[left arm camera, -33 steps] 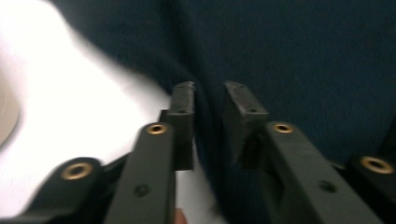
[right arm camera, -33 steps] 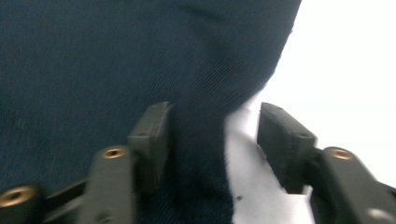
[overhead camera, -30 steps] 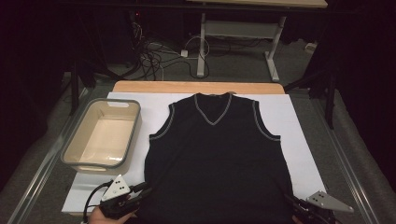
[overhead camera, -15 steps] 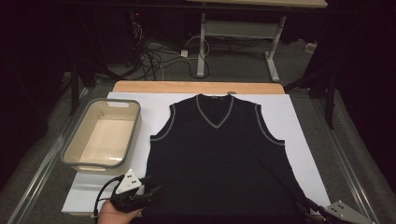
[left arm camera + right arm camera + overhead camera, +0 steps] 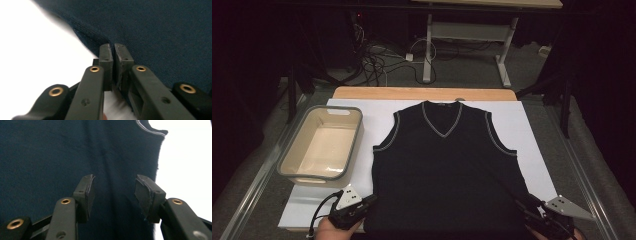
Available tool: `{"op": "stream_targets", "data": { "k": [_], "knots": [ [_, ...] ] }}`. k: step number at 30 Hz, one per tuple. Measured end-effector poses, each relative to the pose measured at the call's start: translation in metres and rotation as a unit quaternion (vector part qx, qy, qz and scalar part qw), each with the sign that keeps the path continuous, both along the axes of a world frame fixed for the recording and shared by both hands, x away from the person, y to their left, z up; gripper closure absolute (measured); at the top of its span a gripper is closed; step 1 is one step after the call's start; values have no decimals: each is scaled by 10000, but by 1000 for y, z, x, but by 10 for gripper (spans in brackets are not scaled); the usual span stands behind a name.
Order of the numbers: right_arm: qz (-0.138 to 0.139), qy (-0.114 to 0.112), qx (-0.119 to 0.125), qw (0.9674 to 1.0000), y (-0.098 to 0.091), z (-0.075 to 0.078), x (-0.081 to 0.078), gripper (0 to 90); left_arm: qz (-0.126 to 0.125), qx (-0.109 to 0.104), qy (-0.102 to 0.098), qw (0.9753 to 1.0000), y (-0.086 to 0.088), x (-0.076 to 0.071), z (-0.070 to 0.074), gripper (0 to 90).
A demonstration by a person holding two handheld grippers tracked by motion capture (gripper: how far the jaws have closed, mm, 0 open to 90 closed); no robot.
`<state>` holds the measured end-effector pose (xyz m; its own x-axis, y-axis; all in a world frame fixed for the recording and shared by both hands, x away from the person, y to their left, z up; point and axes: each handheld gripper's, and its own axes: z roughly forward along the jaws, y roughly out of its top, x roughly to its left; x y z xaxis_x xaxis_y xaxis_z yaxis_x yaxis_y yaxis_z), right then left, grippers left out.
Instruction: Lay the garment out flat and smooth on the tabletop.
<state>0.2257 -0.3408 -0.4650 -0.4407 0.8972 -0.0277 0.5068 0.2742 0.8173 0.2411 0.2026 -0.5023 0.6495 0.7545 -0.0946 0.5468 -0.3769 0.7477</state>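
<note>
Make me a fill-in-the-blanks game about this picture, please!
1. The dark vest lies flat on a ____ sheet.
2. The tub beside the vest holds ____.
3. The left gripper is pinched ____ at the vest's hem.
4. The right gripper has its jaws ____.

Missing words: white; nothing; shut; open

The left gripper is pinching the edge of the dark navy knit vest, its jaws having just been closing on the fabric, which is lying over the white sheet.
</note>
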Motion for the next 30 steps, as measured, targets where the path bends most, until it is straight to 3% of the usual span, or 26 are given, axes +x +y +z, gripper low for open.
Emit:
{"op": "stream_targets", "data": {
  "k": [3,6,10,12,14,16,18,19,21,22,23,24,26,30],
  "knots": [
    [64,12,-20,10000,5,-1,5,508,3,65,-91,9999,4,-6,1,844],
    [106,30,-51,9999,9,-1,9,509,101,0,-178,9998,19,-18,5,846],
    [47,-30,-34,10000,6,1,12,514,265,-70,-126,9995,42,-31,5,846],
    [-185,109,-83,9997,-2,-5,16,519,225,-51,-105,9997,37,-30,4,843],
    [-245,158,-106,9995,-3,-7,17,519,185,-37,-102,9998,34,-29,3,841],
    [-315,414,-222,9984,-5,-14,18,543,137,-86,-81,9998,32,-27,2,828],
    [-351,385,-194,9985,-5,-15,16,633,88,-157,4,9998,33,-23,1,818],
    [-351,385,-194,9985,-5,-15,16,633,88,-157,4,9998,33,-23,1,800],
    [-229,363,-171,9989,-5,-16,13,841,34,-193,60,9998,32,-20,0,766],
    [-197,266,-209,9992,-4,-17,8,878,13,-226,93,9997,31,-16,1,695],
    [-197,266,-209,9992,-4,-17,8,878,13,-226,93,9997,31,-16,1,654],
    [-303,166,-376,9987,-9,-14,2,884,41,-283,58,9996,28,-14,3,612],
    [-365,127,-367,9986,-12,-13,-1,884,14,-310,42,9995,26,-12,4,587],
    [-659,58,-221,9976,-40,-8,-20,886,-57,-279,-35,9996,19,-8,6,538]
  ]
}}
